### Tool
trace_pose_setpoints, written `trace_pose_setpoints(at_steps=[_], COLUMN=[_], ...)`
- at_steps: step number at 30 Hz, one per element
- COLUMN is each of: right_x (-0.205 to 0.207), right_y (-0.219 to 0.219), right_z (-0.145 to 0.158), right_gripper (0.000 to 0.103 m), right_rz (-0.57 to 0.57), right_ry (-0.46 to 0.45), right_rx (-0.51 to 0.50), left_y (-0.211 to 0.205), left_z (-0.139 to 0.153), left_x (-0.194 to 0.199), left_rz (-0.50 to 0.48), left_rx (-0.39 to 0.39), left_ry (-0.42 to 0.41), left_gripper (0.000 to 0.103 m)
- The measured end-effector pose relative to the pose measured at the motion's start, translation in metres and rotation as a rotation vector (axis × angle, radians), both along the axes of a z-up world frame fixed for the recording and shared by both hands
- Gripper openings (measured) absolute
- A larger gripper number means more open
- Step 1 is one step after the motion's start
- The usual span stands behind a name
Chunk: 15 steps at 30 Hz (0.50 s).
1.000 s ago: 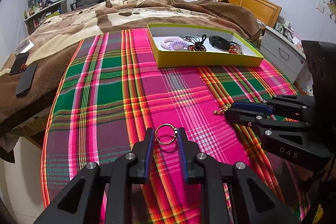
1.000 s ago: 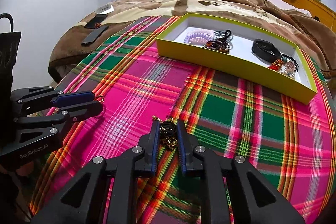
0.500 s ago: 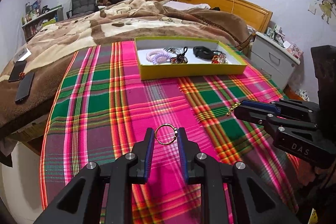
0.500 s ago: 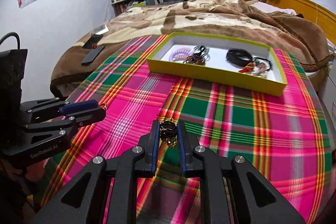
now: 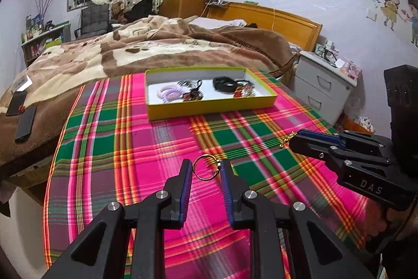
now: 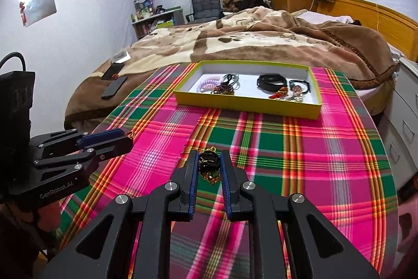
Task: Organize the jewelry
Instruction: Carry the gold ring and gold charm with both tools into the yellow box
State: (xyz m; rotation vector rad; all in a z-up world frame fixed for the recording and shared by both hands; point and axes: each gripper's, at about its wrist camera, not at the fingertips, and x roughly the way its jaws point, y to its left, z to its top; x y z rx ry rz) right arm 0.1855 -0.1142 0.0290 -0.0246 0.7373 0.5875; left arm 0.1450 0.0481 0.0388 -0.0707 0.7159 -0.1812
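So the left hand-held gripper (image 5: 206, 170) is clamped on a thin gold ring (image 5: 205, 166), blue pads pinching it from both sides, held up off the plaid cloth (image 5: 109, 148). The right hand-held gripper (image 6: 209, 164) is closed around a little bundle, a black cord and gold chain piece (image 6: 209, 165), with some of the gold links hanging out below the pads. From the left camera you can see the right one off to the side with a bit of gold chain poking out of its tip, and from the right camera the left one shows a sliver of the ring at its tip, so both grips check out from two angles.

Further out, the yellow box (image 5: 209, 107) sits on the cloth toward the bed, well apart from both grippers. It already has stuff in it: a purple coil hair tie (image 6: 206, 84), a dark beaded piece right beside it, a black band (image 6: 270, 81) and a colourful tangle of beads at the right end.

My read on progress: pretty far along. I don't see any loose jewelry left on the cloth, just the two pieces being carried. What's left looks like carrying both over the box rim and letting go inside. The dangling chain might snag the box wall on the way in.

Beyond that there's the bed with a brown blanket (image 6: 261, 43) and phones (image 5: 23, 117) lying on it.
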Motion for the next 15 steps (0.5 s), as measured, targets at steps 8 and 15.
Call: trace_pose_setpoints(at_steps=[8, 15], right_x=[-0.001, 0.0], right_y=[-0.013, -0.016], right_z=[0.004, 0.002], right_gripper=[0.017, 0.017], right_rz=[-0.021, -0.03], right_ry=[-0.007, -0.002], right_rx=[0.02, 0.02], left_y=[-0.013, -0.016], left_z=[0.005, 0.005], left_x=[0.001, 0.005], left_rz=[-0.023, -0.025], left_rx=[-0.003, 0.0], left_ry=[-0.016, -0.014], left_gripper=[0.022, 0.022])
